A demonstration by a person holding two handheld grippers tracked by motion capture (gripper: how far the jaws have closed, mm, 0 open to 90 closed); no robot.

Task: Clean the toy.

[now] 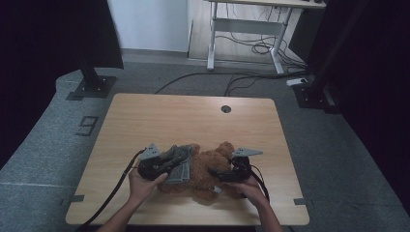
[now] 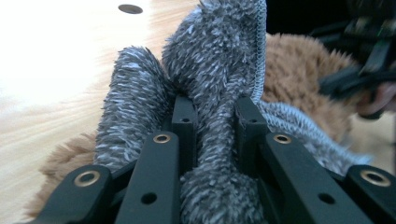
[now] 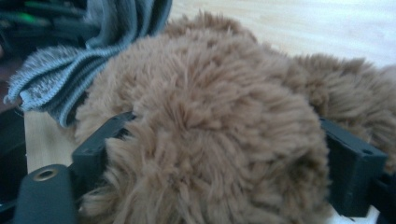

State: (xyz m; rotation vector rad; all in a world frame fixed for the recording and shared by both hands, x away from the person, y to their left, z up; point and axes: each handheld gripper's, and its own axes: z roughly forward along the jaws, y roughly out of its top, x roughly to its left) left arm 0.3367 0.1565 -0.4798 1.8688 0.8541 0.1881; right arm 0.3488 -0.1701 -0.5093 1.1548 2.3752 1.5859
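The brown plush bear [image 1: 208, 171] lies on the wooden table [image 1: 145, 121] near its front edge, between both hands. The left gripper [image 2: 212, 123] is closed tight on the grey fuzzy cloth [image 2: 210, 60] (it drapes over the bear). The right gripper [image 3: 224, 154] stands wide, its jaws on both sides of the bear's round furry part; I cannot tell if they press.

Light wood table [image 1: 159, 116], round cable hole [image 1: 226, 108] near far edge. Brown teddy bear [image 1: 212, 169] lies on near half, grey knit garment [image 1: 180, 164] against its left side.
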